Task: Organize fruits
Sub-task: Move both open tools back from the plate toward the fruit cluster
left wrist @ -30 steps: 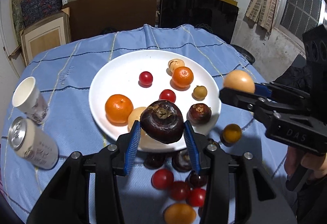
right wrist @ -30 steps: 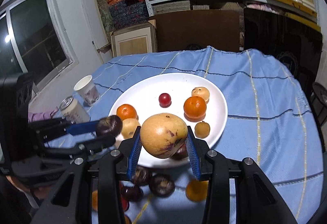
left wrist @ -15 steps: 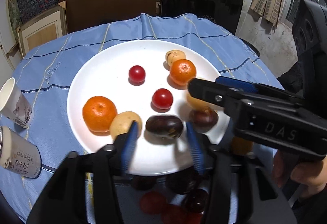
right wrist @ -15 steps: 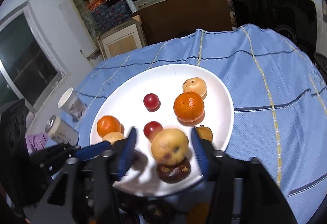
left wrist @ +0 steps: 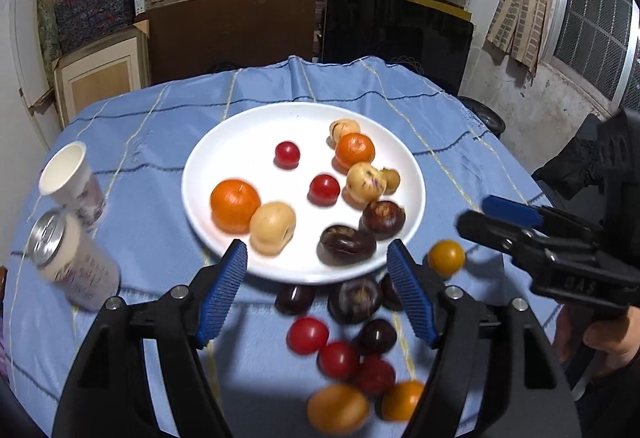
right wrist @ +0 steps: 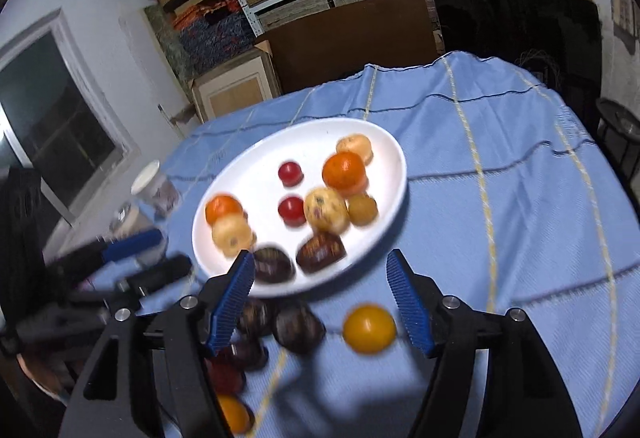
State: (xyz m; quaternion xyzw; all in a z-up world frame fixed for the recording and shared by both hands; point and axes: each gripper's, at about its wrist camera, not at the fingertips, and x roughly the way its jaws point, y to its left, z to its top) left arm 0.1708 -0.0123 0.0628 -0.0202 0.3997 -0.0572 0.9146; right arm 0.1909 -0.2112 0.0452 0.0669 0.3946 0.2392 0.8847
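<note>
Our left gripper [left wrist: 316, 270] and right gripper [right wrist: 320, 278] have just been opening — nothing between the jaws. The dark fruit [left wrist: 347, 244] and speckled yellow fruit [left wrist: 365, 182] lie on the white plate [left wrist: 224, 158].

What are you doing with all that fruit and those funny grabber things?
A person is sorting fruit onto a white plate with a pair of tongs in each hand. Both the left tongs and the right tongs have just been opening and hold nothing now. A dark fruit and a pale speckled fruit lie on the plate among oranges and red ones. More fruit still waits on the blue tablecloth, such as a small yellow fruit.
</note>
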